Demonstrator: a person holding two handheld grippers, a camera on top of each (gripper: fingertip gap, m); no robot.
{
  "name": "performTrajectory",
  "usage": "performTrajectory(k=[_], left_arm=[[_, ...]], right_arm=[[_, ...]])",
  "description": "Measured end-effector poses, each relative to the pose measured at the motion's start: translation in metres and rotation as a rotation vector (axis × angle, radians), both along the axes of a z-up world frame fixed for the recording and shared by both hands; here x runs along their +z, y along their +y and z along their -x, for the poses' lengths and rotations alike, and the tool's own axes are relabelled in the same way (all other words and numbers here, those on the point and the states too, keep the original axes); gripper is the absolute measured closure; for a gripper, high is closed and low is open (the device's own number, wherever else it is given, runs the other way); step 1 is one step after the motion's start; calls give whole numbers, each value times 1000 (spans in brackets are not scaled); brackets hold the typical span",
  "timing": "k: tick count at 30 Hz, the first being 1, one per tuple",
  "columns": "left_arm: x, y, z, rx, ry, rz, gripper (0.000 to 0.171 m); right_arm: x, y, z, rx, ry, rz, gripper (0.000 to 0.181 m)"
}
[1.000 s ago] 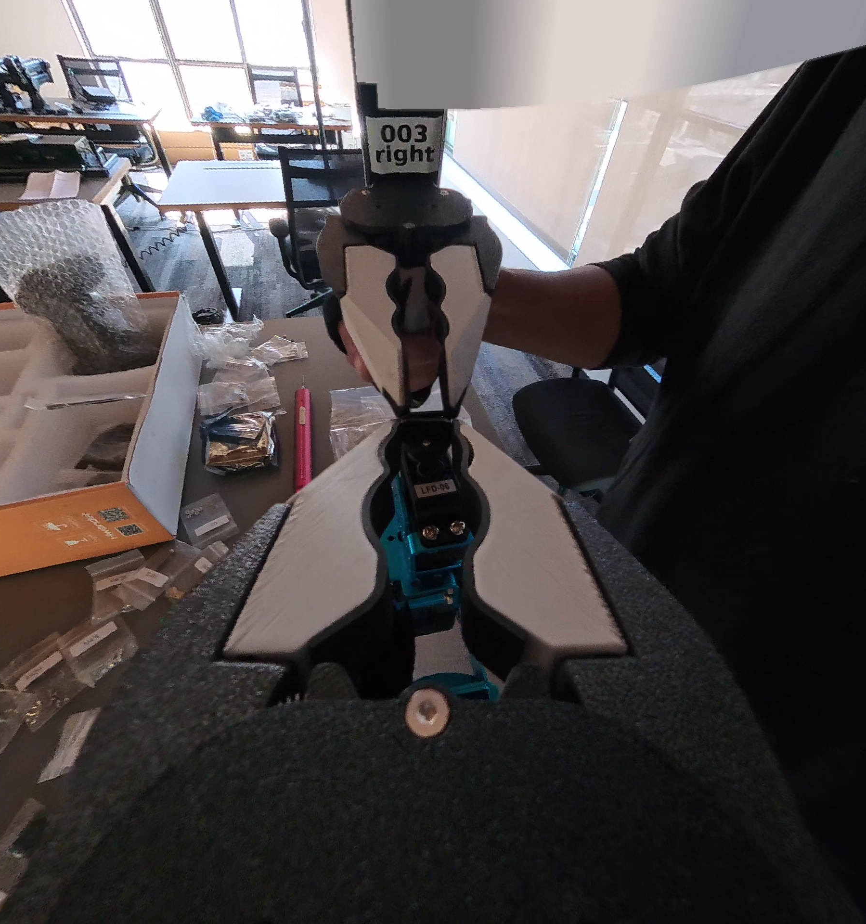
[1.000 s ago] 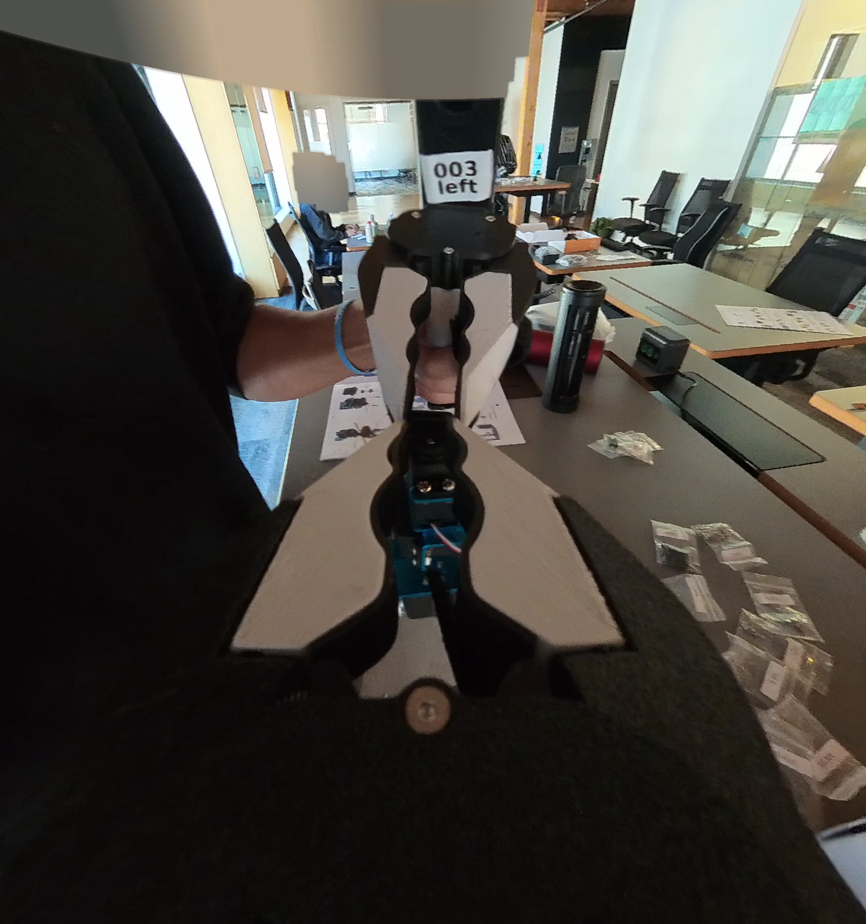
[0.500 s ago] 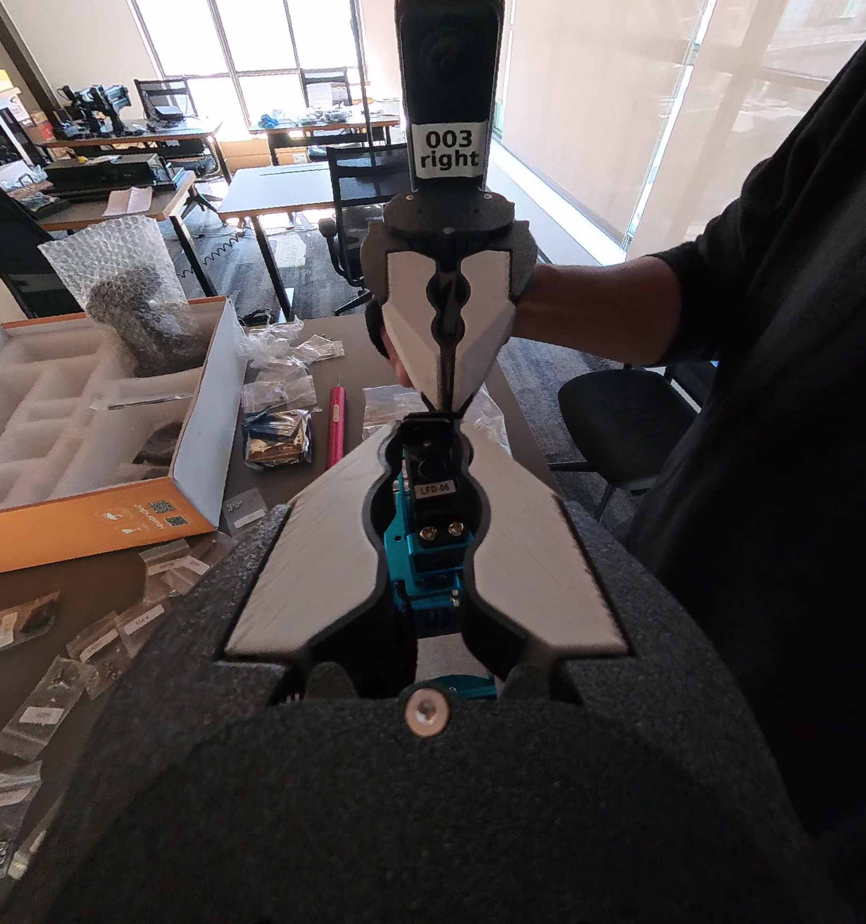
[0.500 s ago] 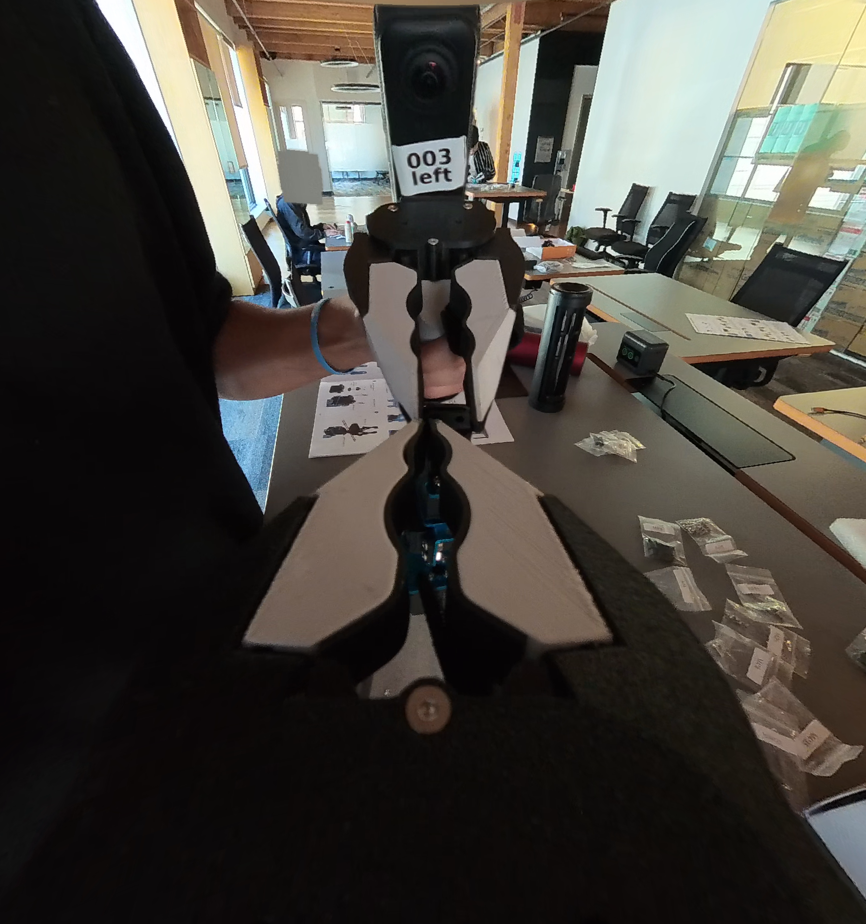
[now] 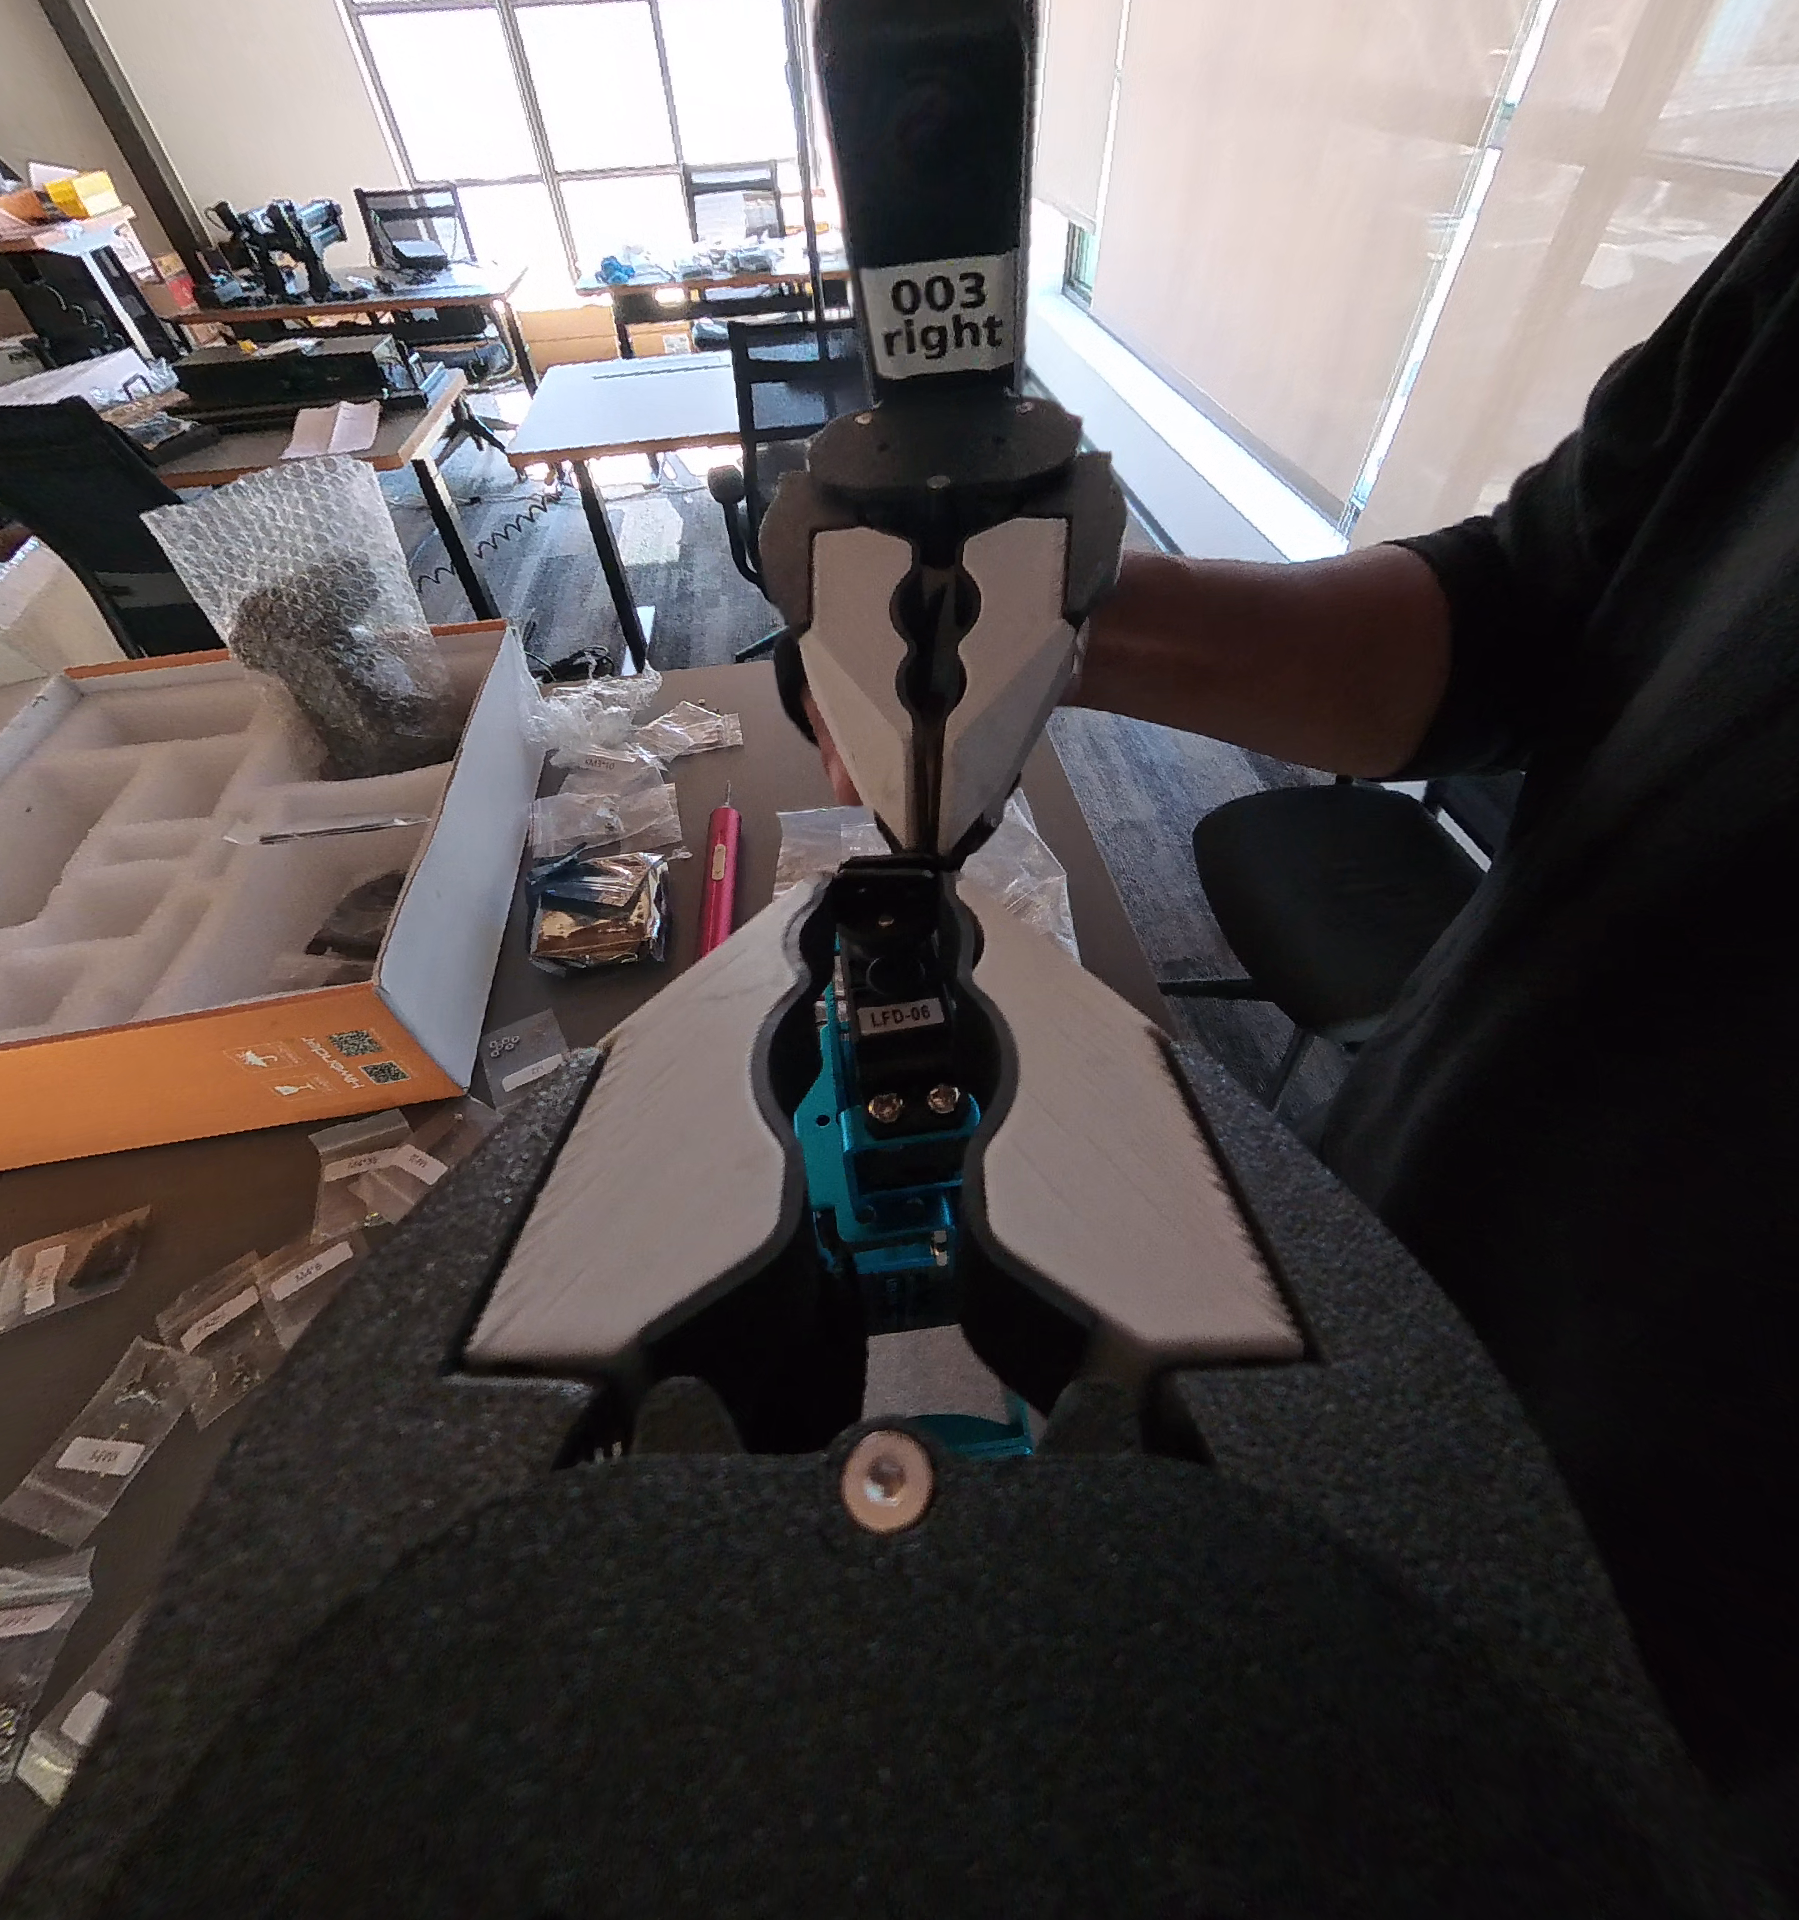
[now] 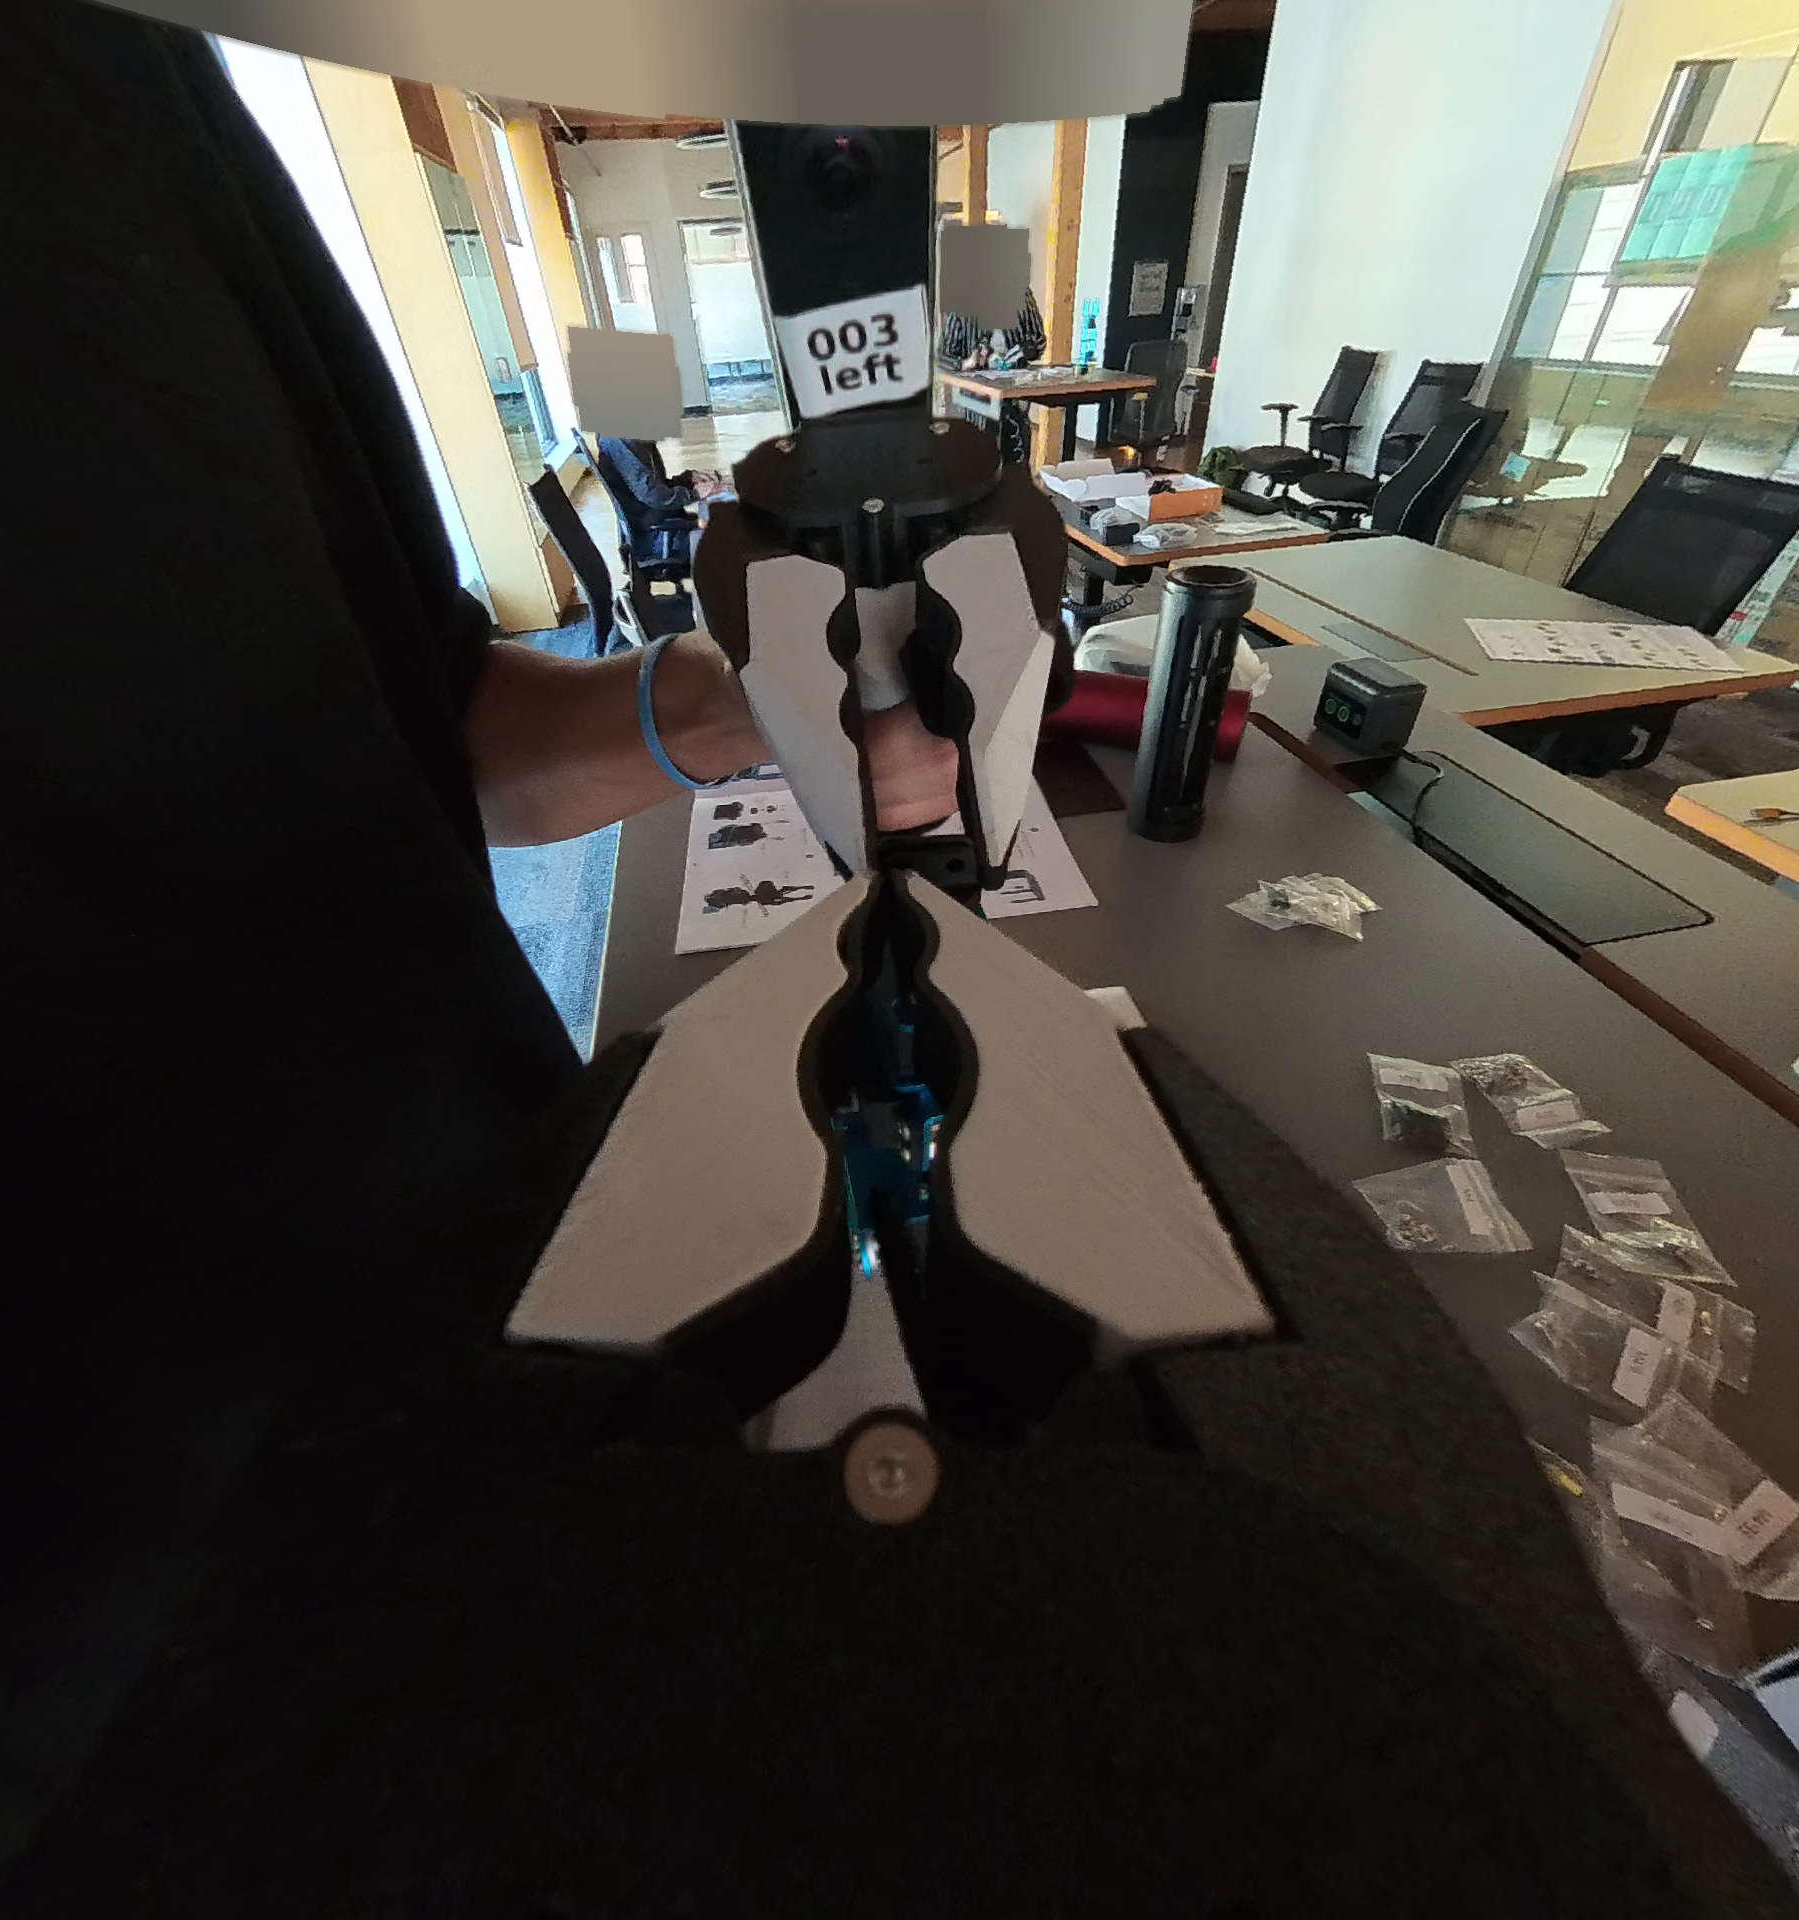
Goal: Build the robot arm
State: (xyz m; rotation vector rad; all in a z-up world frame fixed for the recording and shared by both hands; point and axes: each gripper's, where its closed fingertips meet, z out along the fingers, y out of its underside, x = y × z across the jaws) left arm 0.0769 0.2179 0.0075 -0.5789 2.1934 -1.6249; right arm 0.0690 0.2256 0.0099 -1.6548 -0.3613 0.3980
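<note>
While my left hand-held gripper is clamped on a small black-and-blue motor assembly, its two white fingers close around the black block with the blue metal bracket beneath it. My right hand-held gripper points straight back at it, fingers pressed nearly together on the thin blue edge of the same assembly, so both grip the one piece between them above the counter.

From the left wrist view, the right hand-held gripper's tips meet the black top of the assembly. Just beyond lies a red pen-shaped tool beside a foil packet, with an open orange box of white foam to the left and a bubble-wrapped dark thing standing in its far corner. Small clear bags are scattered near the box.

From the right wrist view, a printed sheet lies under the left hand-held gripper, a black cylinder stands upright to the right, and more small bags lie spread across the counter.
</note>
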Motion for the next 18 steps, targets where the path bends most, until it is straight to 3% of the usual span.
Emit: performTrajectory(k=[6, 13, 18], left_arm=[[0, 3, 0, 19, -2, 34, 152], [0, 3, -3, 20, -9, 41, 152], [-1, 4, -3, 34, -14, 43, 154]], right_arm=[[-1, -4, 6, -149, -27, 3, 160], [-1, 2, 6, -271, -108, -19, 161], [-1, 3, 8, -282, -104, 1, 156]])
